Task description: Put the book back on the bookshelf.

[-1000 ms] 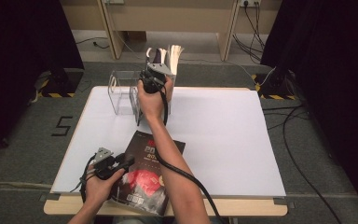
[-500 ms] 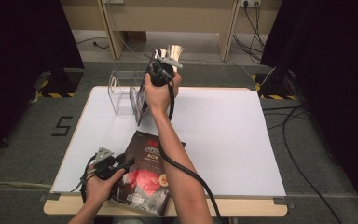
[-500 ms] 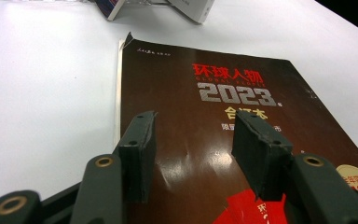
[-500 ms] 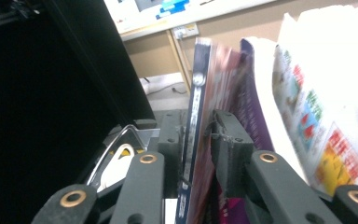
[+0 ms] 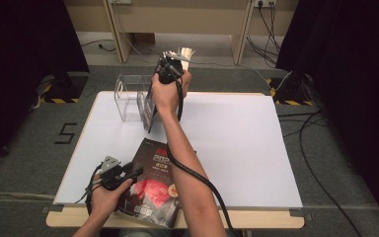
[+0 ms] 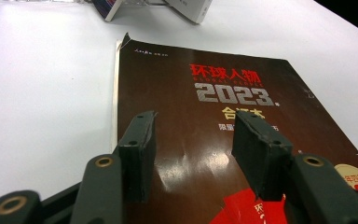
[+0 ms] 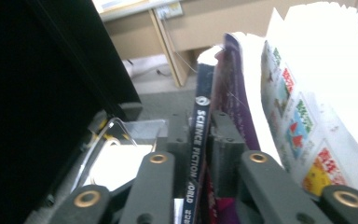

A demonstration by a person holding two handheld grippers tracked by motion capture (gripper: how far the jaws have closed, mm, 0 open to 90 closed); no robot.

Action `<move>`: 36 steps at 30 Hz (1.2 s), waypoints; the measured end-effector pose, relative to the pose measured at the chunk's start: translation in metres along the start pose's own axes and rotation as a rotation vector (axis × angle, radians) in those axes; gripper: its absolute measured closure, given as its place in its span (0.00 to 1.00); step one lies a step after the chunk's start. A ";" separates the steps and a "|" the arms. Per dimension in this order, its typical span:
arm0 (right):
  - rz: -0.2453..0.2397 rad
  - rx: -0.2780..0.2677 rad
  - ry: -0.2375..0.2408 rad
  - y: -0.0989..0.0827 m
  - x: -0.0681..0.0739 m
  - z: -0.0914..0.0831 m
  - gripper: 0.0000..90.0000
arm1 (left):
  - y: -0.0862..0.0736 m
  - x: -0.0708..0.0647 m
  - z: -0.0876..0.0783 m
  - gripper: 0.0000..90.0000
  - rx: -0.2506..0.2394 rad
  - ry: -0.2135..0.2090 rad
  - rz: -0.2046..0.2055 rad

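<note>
**Right gripper lifting magazine at the holder; left parked on the second one**

Landmark: clear holder point(image 5: 131, 98) at the far-left part of the table point(image 5: 256, 148).

- Right gripper point(image 5: 170, 69) is up at the holder's right end, raised above it. It clamps a thin magazine point(image 5: 149, 106) by the spine; in the right gripper view the pads point(image 7: 226, 156) press both sides of the dark spine point(image 7: 198, 140), with loose pages fanning out to the right. Jaws have just been closing tighter on it, magazine between them.
- Magazine hangs down from the grip, long axis near vertical, slightly tilted. Its bottom edge sits just beside the holder's right side, at about table level. Cannot tell whether it is touching the table or the holder wall.
- Key relation: holder slot lies left of and below the held magazine. Judged next move: shift left and lower, keeping the spine parallel to the slot walls. Risk: floppy pages catching on the rim.
- Left gripper point(image 5: 121, 175) is well apart from the holder, at the near edge, over the near-left corner of the second magazine point(image 5: 153, 182), which lies flat, long axis running away from the person, towards the holder. Jaws stand apart, gripping nothing; the cover point(image 6: 205, 116) shows between the tips. Whether the tips rest on the cover cannot be told.
- The right hand is nearer the holder by far.
</note>
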State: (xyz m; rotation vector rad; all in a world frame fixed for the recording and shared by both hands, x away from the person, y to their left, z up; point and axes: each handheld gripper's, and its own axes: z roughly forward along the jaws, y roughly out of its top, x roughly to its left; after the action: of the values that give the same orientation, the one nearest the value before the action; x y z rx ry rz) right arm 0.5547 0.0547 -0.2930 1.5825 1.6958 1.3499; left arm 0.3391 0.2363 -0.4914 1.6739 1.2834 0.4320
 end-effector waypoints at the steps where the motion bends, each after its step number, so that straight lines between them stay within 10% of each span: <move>1: 0.002 0.016 0.001 0.001 0.000 0.000 0.93 | 0.000 0.000 0.000 0.54 0.001 0.000 0.001; 6: 0.036 0.033 0.062 0.003 -0.001 -0.003 0.94 | 0.000 -0.001 0.000 0.54 0.000 -0.001 0.004; 29: -0.004 -0.308 0.104 0.007 0.013 -0.003 0.94 | 0.001 0.003 -0.002 0.54 -0.005 -0.005 -0.005; 36: -0.050 -0.269 0.093 -0.013 0.016 0.017 0.93 | 0.001 0.004 -0.002 0.54 -0.006 -0.008 -0.004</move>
State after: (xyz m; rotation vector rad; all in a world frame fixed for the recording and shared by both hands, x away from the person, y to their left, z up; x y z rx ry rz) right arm 0.5586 0.0773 -0.3071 1.3367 1.5194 1.5730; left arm 0.3393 0.2404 -0.4908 1.6669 1.2781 0.4262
